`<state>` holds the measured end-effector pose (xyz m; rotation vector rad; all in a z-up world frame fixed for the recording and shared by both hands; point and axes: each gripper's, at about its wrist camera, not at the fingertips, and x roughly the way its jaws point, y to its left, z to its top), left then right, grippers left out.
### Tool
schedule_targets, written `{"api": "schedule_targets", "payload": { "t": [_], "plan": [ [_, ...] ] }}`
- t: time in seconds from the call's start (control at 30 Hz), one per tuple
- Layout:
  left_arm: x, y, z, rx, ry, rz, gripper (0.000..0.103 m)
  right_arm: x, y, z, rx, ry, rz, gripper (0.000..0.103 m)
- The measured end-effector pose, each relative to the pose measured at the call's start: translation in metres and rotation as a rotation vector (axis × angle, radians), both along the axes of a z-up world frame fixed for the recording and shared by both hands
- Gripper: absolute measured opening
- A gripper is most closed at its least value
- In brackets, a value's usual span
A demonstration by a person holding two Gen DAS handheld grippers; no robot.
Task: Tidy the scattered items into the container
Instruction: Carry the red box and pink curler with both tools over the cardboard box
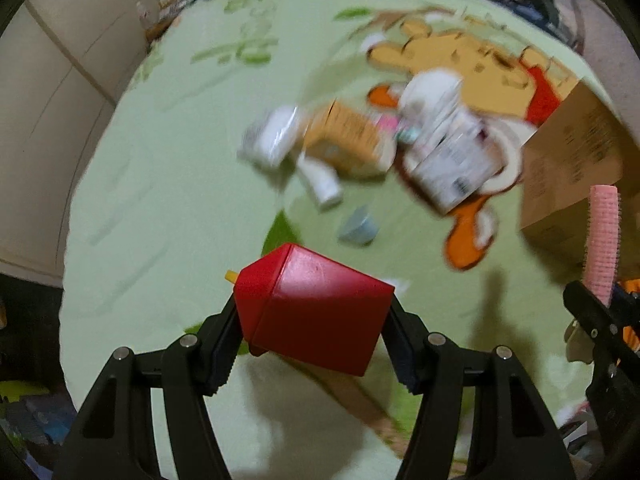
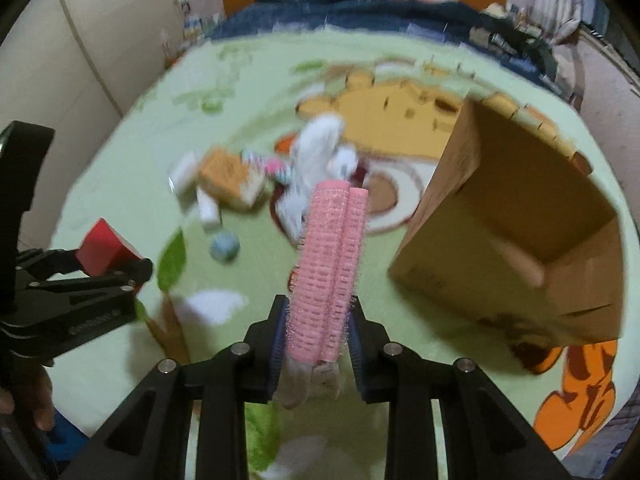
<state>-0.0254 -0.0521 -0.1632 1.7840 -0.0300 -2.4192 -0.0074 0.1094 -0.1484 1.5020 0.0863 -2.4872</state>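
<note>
My left gripper (image 1: 312,328) is shut on a red box (image 1: 312,308) with a yellow tip, held above the green blanket; it also shows in the right wrist view (image 2: 106,254). My right gripper (image 2: 316,344) is shut on a pair of pink hair rollers (image 2: 330,264), which stand up between the fingers; they also show at the right of the left wrist view (image 1: 602,240). The open cardboard box (image 2: 516,224) lies ahead and right of the right gripper. Scattered items lie mid-blanket: an orange carton (image 1: 344,136), white tubes (image 1: 320,180), a white packet (image 1: 448,160) and a small blue cup (image 1: 358,228).
The green cartoon blanket (image 1: 160,200) covers a bed. A pale wall (image 1: 48,100) runs along the left. Dark bedding and clutter (image 2: 360,4) lie beyond the far edge. The frames are motion-blurred.
</note>
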Motion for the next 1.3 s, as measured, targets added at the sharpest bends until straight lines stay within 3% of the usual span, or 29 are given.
{"api": "schedule_targets", "payload": {
  "t": [0.27, 0.5, 0.93, 1.3],
  "plan": [
    [-0.021, 0.057, 0.091, -0.001, 0.168, -0.129, 0.064, 0.013, 0.049, 0.105, 0.011, 0.229, -0.093, 0.028],
    [-0.039, 0.125, 0.135, 0.029, 0.259, -0.271, 0.064, 0.022, 0.097, 0.149, 0.048, 0.34, -0.219, 0.028],
    [-0.05, 0.215, 0.153, 0.06, 0.257, -0.423, 0.064, 0.025, 0.167, 0.156, 0.089, 0.353, -0.36, 0.028],
    [-0.054, 0.226, 0.134, 0.046, 0.193, -0.405, 0.064, 0.02, 0.183, 0.133, 0.024, 0.256, -0.393, 0.028]
  ]
}}
